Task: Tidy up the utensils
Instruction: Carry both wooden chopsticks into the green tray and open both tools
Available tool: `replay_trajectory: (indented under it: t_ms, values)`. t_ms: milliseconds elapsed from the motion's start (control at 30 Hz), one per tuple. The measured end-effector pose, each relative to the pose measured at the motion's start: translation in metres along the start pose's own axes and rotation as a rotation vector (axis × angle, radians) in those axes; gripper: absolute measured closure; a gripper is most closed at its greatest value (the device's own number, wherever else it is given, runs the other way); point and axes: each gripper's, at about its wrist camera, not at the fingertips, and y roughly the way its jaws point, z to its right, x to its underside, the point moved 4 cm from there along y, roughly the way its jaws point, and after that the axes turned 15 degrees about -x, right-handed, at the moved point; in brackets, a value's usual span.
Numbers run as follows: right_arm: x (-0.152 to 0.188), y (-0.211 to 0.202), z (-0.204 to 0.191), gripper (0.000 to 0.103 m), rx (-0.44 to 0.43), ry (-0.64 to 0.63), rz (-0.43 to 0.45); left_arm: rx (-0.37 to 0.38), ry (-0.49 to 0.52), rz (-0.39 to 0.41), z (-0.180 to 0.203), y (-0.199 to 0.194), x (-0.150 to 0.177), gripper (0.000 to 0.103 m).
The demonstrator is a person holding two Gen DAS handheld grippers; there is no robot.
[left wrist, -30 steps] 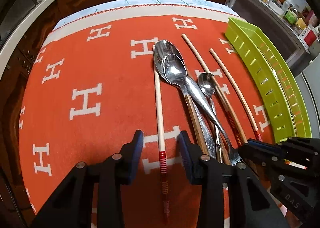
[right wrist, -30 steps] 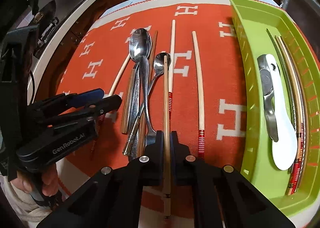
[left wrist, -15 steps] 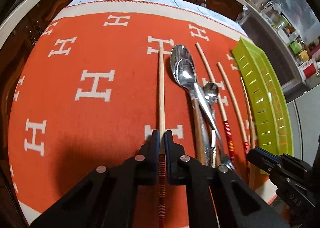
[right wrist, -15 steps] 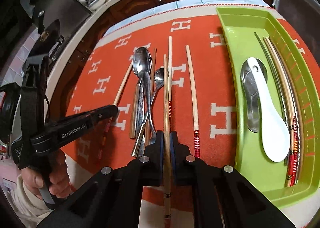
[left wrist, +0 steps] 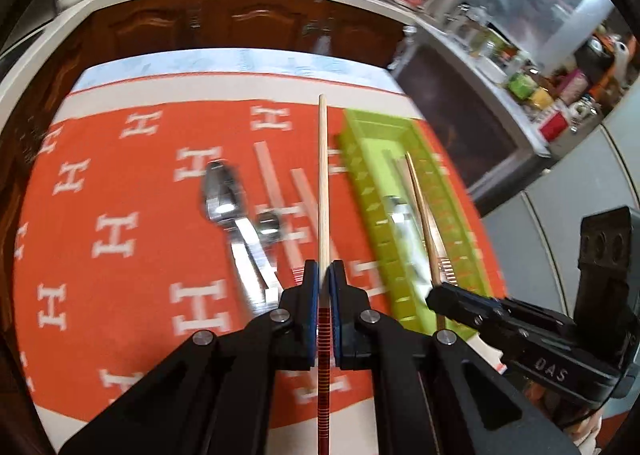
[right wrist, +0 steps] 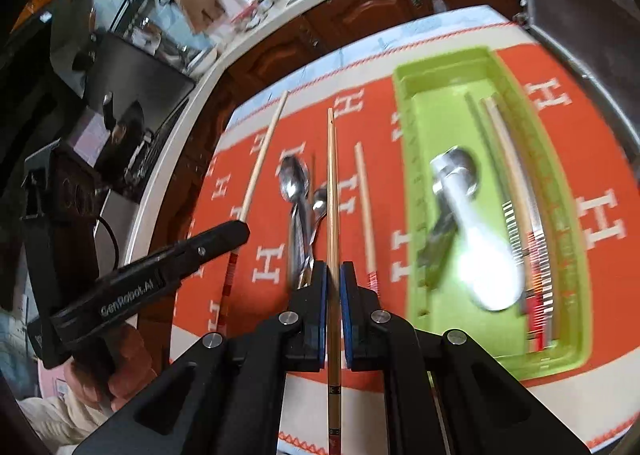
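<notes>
Wooden chopsticks sit clamped in both grippers, left gripper (left wrist: 324, 275) and right gripper (right wrist: 333, 275), so keep each level and lower lengthwise along the green tray (right wrist: 412, 175)'s far-right edge.

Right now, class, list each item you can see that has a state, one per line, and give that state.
left gripper: shut on pale red-banded chopstick, lifted.
right gripper: shut on light bamboo chopstick, lifted.
green plastic tray: partly filled.
white ceramic spoon: lying in tray.
steel spoons: lying on orange cloth.
</notes>
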Motion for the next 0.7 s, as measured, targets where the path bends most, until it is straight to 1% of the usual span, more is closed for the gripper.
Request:
replay_trajectory:
  t_ms: [133,333,400,500,600,700]
  values:
    - [-0.021,-0.037,0.021,0.097,0.071,0.014,0.059,0.063,0.032,-0.024,0.038,0.003,-0.009,0.100]
    - [-0.049,-0.067,0.061,0.097,0.171,0.020,0.098,0.096,0.057,-0.072,0.091,0.026,-0.021,0.100]
    - [-0.056,-0.070,0.072,0.097,0.199,0.018,0.097,0.104,0.056,-0.098,0.105,0.037,-0.022,0.100]
    - [-0.066,-0.066,0.088,0.097,0.212,0.024,0.084,0.108,0.055,-0.127,0.117,0.052,-0.021,0.100]
    - [-0.076,-0.057,0.103,0.097,0.222,0.025,0.066,0.097,0.063,-0.149,0.128,0.064,-0.019,0.100]
    - [-0.086,-0.042,0.113,0.097,0.247,0.019,0.053,0.075,0.062,-0.154,0.129,0.073,-0.021,0.100]
